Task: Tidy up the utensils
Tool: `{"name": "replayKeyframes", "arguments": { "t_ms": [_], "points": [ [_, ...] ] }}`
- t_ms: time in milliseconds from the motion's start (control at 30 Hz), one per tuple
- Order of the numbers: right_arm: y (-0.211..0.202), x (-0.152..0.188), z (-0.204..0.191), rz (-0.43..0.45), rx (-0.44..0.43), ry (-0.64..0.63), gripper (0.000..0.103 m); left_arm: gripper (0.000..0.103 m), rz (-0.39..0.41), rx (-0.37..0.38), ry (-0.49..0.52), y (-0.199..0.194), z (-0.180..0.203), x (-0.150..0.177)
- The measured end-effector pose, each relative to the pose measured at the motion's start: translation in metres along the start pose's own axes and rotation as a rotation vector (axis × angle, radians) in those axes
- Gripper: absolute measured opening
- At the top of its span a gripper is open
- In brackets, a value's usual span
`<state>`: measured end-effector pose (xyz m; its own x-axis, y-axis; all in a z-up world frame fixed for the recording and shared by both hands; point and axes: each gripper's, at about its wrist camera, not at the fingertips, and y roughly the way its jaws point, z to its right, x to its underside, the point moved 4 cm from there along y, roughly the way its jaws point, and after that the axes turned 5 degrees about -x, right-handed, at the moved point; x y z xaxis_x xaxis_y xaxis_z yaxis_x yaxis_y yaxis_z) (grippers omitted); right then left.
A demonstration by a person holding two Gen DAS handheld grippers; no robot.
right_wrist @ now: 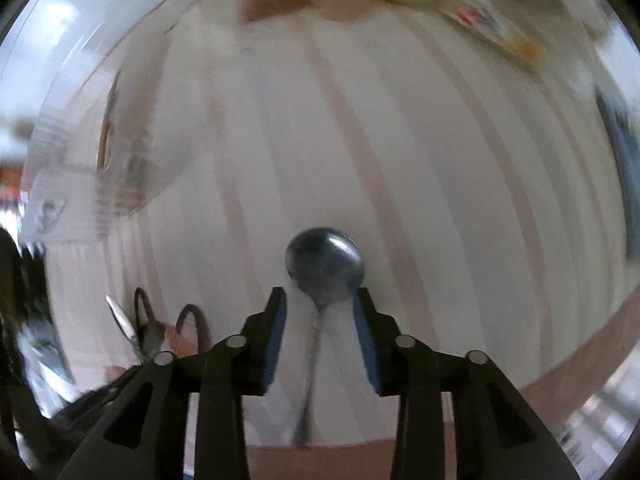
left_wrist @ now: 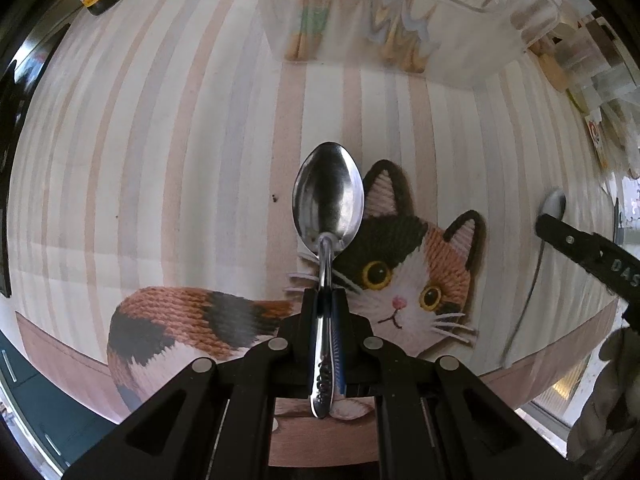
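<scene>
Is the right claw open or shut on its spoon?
Open. The right claw has its blue pads standing apart, and the spoon lies on the striped cloth between them, untouched by either.

Black tongs [right_wrist: 320, 312] with blue pads [right_wrist: 365, 332], silver rivets [right_wrist: 405, 341].

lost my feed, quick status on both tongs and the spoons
Left tongs shut on a spoon, bowl forward, above the cat mat. Right tongs open, second spoon lying between the pads, ungripped. Clear organizer ahead, path unobstructed.
</scene>
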<state>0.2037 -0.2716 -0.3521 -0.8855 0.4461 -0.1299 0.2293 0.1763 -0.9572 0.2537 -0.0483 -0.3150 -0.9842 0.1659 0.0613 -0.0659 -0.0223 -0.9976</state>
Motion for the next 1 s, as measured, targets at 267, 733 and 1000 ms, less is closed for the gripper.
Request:
{"name": "replayKeyframes", "arguments": {
  "t_ms": [267, 733, 1000],
  "points": [
    [-0.004, 0.024, -0.008, -0.076, 0.05, -0.129, 0.04, 0.007, 0.002, 0.002, -0.004, 0.006, 0.001, 0.006],
    [-0.025, 0.066, 0.002, -0.08, 0.119, -0.196, 0.002, 0.009, -0.046, 0.112, -0.086, 0.007, -0.025, 0.002],
    [-0.071, 0.047, 0.023, 0.01, 0.012, -0.098, 0.0, 0.022, 0.009, 0.084, -0.018, -0.001, -0.011, -0.016]
  ]
}}
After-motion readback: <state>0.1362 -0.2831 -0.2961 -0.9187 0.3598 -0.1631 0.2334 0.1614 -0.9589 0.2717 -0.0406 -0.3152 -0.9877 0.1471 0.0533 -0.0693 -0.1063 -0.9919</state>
